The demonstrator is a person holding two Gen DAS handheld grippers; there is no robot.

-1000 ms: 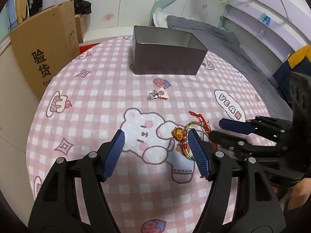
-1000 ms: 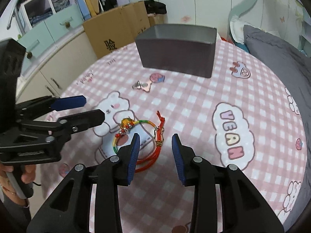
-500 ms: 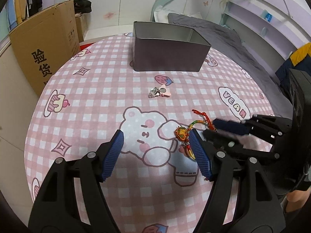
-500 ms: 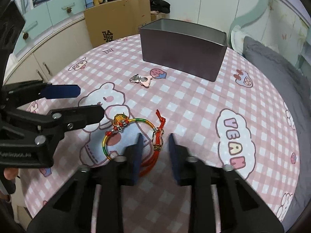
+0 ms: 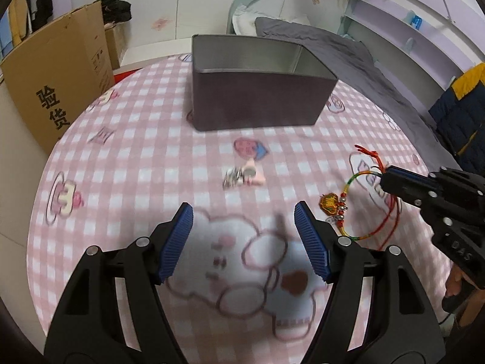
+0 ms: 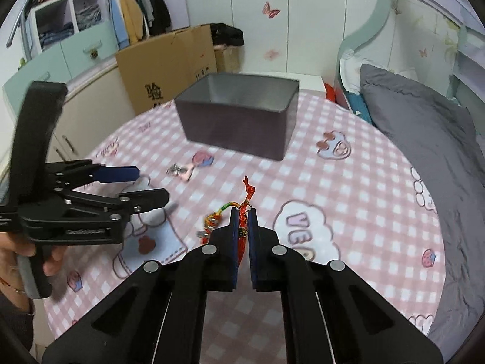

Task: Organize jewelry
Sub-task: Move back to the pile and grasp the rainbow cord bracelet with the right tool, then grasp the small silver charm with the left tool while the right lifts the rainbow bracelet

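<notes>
My right gripper (image 6: 243, 212) is shut on a red and multicoloured cord bracelet (image 6: 242, 227) with a gold charm and holds it above the pink checked tablecloth. In the left wrist view the bracelet (image 5: 348, 206) hangs from the right gripper (image 5: 385, 176) at the right. My left gripper (image 5: 244, 212) is open and empty over the bear print; it also shows in the right wrist view (image 6: 145, 185). A small silver and pink trinket (image 5: 244, 176) lies ahead of it, also in the right wrist view (image 6: 182, 170). An open dark grey tin box (image 5: 257, 91) stands behind, also in the right wrist view (image 6: 239, 121).
The round table (image 5: 121, 151) carries a pink checked cloth with cartoon prints. A cardboard box (image 5: 57, 85) stands beyond its left edge. A grey bed (image 6: 424, 136) lies to the right. White cupboards (image 6: 75, 54) and hanging clothes are at the back left.
My right gripper closed on the bracelet and lifted it off the cloth. My left gripper moved left and forward, away from the bracelet, staying open.
</notes>
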